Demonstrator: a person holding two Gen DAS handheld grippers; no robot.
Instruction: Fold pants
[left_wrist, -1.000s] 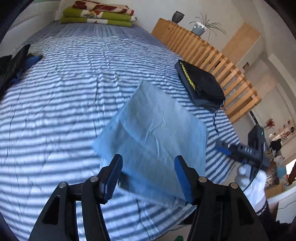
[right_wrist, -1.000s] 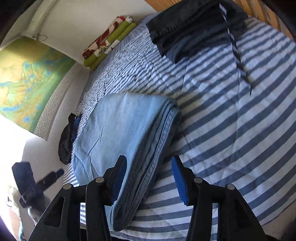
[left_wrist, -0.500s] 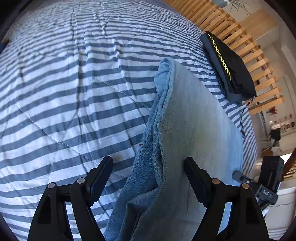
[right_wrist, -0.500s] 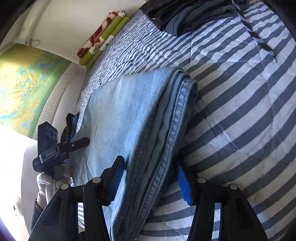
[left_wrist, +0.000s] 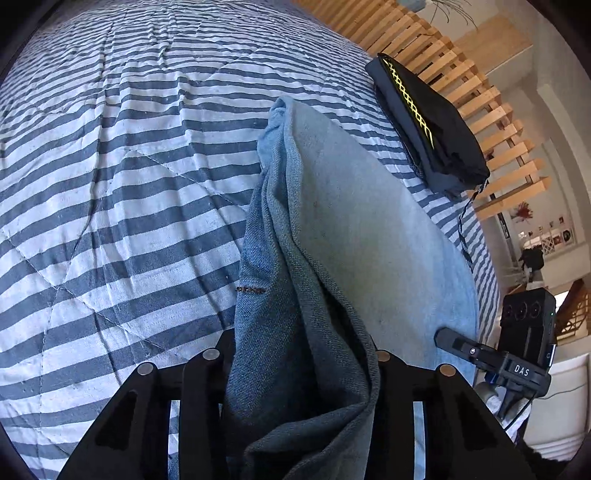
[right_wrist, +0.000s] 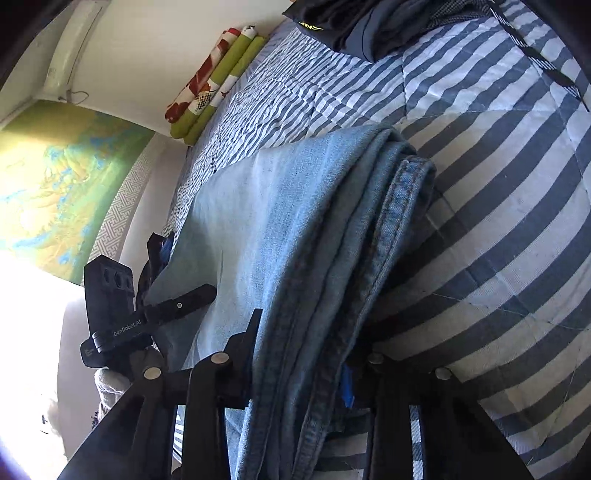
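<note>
Left wrist view: left gripper (left_wrist: 301, 354) clamped on bunched edge of folded light-blue jeans (left_wrist: 354, 236), lying on striped bedspread (left_wrist: 110, 166). Dark folded garment (left_wrist: 424, 125) beyond, beside wooden slatted headboard (left_wrist: 480, 103). Right wrist view: right gripper (right_wrist: 314, 354) closed on stacked hem edges of same jeans (right_wrist: 288, 221). Rolled green-and-red blanket (right_wrist: 214, 81) against far wall; map (right_wrist: 55, 177) at left.

Bare striped bedspread (left_wrist: 122, 192) leftward; dark clothes (left_wrist: 424, 122) rightward
</note>
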